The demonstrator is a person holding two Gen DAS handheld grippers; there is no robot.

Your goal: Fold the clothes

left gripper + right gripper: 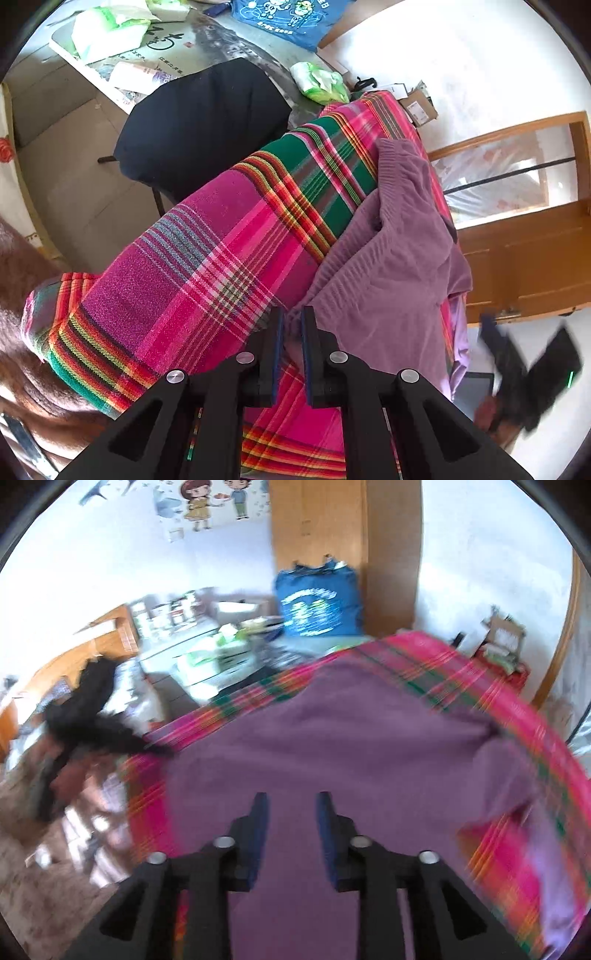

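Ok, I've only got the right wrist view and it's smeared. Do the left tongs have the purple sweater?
Observer: Yes. In the left wrist view, the left tongs are pinched on an edge of the purple sweater.
Operator: Is the sweater lying flat over there?
Observer: No. It is bunched in folds on the plaid cloth, with a ribbed band at its far end.
Operator: Anything next to the cloth on that side?
Observer: A black chair stands just past the cloth's edge.
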